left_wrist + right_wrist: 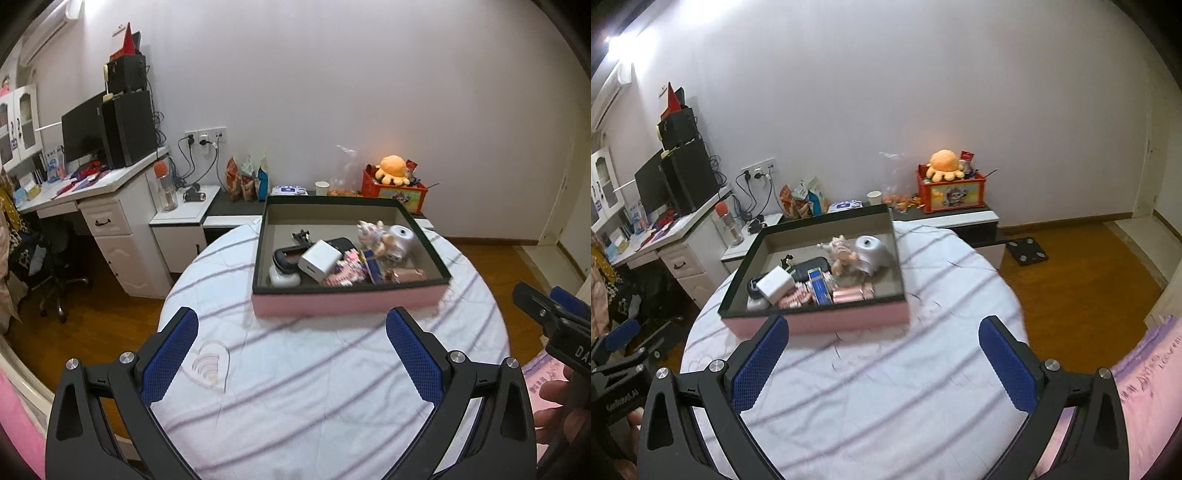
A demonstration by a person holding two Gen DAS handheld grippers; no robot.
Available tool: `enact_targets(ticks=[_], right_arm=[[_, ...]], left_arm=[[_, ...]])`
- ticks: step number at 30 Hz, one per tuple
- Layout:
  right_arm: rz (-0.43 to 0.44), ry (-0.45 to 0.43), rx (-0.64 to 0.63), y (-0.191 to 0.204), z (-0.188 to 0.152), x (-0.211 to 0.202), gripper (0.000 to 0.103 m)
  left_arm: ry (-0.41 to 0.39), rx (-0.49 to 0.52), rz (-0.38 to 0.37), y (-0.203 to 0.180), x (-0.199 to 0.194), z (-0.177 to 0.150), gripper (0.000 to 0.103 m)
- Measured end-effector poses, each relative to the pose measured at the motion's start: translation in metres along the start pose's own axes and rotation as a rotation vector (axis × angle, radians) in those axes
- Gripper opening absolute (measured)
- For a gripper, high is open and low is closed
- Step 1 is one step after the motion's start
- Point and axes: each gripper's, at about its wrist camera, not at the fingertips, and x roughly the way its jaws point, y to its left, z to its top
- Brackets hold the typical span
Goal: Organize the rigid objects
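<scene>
Two tools, the left tool (291,354) and right tool (882,360), gape wide and empty above the striped surface (332,387). Ahead, unobstructed, the pink box (351,301) holds a white charger (317,260), doll (371,230) and oddments; a heart coaster (208,365) lies nearby.

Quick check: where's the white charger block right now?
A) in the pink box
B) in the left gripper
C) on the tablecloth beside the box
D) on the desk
A: the charger lies in the pink box among the other items; both grippers are open and empty.
</scene>
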Motion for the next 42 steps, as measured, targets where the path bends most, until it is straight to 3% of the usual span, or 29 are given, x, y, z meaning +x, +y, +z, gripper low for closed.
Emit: enact_targets(ticks=[8,15,19,24,42], right_arm=[[-0.052,-0.064,-0.047,-0.002,-0.032,-0.071,0.103],[-0.056,-0.104,-0.078,0.002,-0.053,-0.102,0.103],[-0.047,-0.140,-0.084,0.008,-0.051,-0.108,0.103],[-0.033,-0.118,-0.100,0.017,-0.059,-0.102,0.103],[-0.025,-0.104,-0.104,0.023,-0.064,-0.095,0.103]], left_arm=[[-0.046,0.048,0.007,-0.017,-0.059,-0.026,0.103],[-0.104,0.057,0.020,-0.020,-0.096,-0.043,0.103],[-0.130,0.042,0.035,-0.015,-0.102,-0.042,0.103],[-0.128,-0.004,0.024,-0.005,-0.102,-0.044,0.103],[-0.115,0.017,0.008,-0.012,-0.090,-0.048,0.103]])
